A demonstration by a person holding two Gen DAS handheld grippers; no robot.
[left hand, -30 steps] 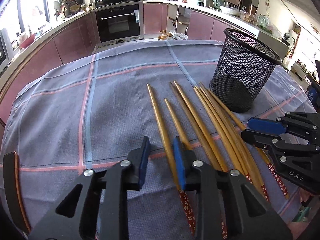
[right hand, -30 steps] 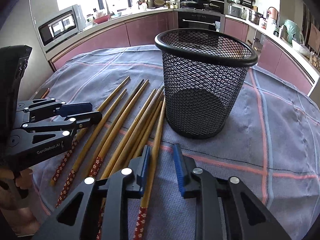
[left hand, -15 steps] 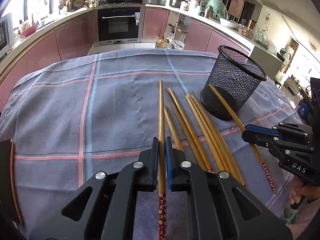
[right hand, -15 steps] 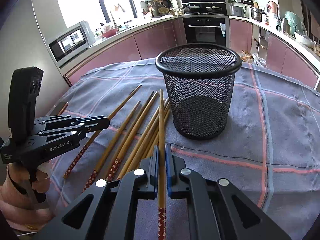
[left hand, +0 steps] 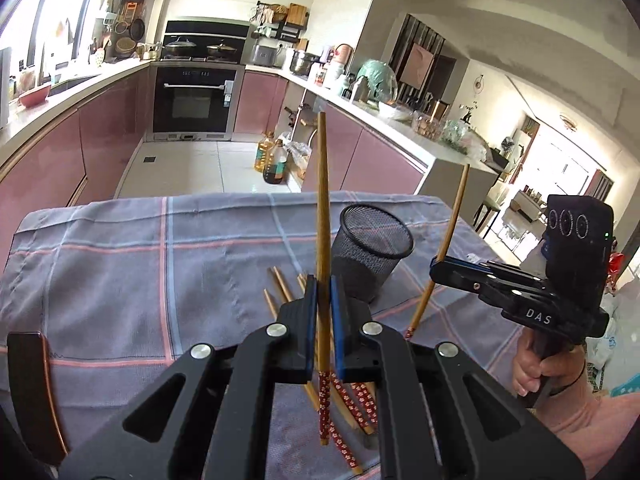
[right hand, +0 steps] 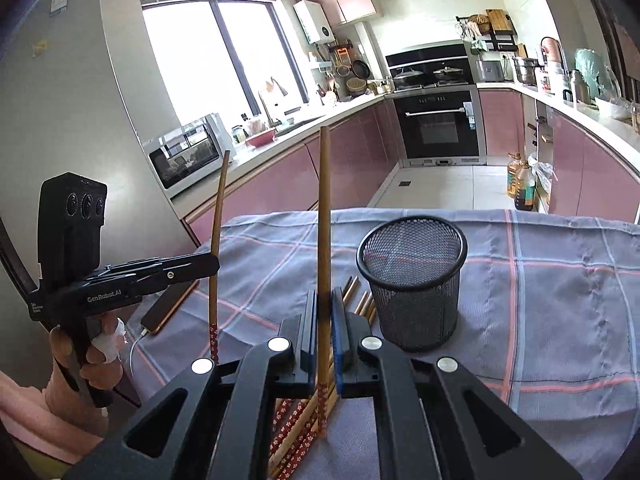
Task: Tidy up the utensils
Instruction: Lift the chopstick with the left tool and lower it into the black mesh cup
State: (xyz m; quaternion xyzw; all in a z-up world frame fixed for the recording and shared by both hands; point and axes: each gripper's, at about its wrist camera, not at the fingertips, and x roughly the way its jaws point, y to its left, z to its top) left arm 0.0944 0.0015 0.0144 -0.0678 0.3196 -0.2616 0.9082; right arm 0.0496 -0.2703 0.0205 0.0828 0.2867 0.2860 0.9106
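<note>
**Both grippers clamped on one chopstick each, raised above the table**

The left gripper point(left hand: 323, 300) is closed on a bamboo chopstick point(left hand: 322, 200), held upright with its floral end hanging below the jaws. The right gripper point(right hand: 323, 320) is likewise closed on a second chopstick point(right hand: 324, 220), also upright. The remaining chopsticks point(left hand: 352, 396) lie on the checked tablecloth point(left hand: 120, 280), just beside the black mesh cup point(right hand: 412, 280), which stands upright and appears empty, though its mesh obscures the bottom. A phone point(right hand: 168, 308) lies near the table edge.
</note>
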